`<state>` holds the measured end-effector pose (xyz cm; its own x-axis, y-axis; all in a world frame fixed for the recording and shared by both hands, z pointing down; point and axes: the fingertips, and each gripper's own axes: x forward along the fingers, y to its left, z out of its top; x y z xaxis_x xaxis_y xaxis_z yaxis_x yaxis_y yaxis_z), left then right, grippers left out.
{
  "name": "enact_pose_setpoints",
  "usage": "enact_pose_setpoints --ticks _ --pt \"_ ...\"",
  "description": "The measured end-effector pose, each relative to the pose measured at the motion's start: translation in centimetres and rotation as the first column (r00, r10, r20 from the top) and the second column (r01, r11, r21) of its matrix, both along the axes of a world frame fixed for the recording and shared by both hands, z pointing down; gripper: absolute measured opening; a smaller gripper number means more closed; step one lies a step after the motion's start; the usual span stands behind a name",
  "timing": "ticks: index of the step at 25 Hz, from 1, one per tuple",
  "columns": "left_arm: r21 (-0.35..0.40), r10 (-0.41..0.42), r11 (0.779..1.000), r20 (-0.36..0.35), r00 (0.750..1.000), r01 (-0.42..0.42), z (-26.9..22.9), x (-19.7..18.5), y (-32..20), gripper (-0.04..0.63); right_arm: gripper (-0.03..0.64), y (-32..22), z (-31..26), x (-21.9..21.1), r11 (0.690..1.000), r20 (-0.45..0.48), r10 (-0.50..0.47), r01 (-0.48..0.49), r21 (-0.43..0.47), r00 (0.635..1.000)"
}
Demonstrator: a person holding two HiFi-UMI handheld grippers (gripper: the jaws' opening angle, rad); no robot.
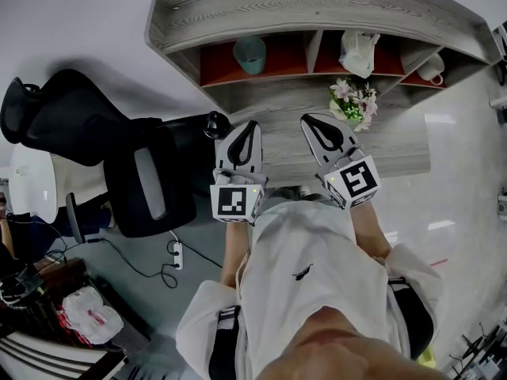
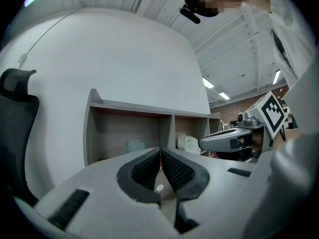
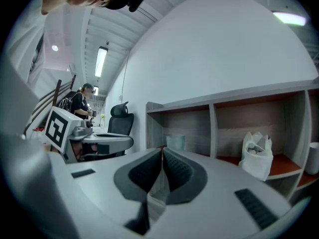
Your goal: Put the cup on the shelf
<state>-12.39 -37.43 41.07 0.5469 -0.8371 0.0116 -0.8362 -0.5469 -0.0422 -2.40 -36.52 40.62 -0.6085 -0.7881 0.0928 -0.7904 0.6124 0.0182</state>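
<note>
The left gripper point(image 1: 252, 127) and right gripper point(image 1: 310, 120) are hovering with fingers pressed together on nothing, while the teal cup point(image 1: 249, 54) is sitting upright in the shelf's point(image 1: 317, 10) left compartment, seemingly light, rigid and slick, best pinched across its mid-wall.

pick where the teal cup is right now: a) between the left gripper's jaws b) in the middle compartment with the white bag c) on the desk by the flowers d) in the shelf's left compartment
D: in the head view the teal cup stands alone in the left compartment of the shelf.
</note>
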Motion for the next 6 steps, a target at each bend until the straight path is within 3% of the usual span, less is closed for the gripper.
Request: enact_pose_setpoints --ticks 6 --pt "0.002 0.003 1.000 0.008 1.000 -0.003 -0.15 0.17 -0.10 0.035 0.034 -0.03 -0.12 0.06 1.000 -0.002 0.001 -0.001 0.002 1.000"
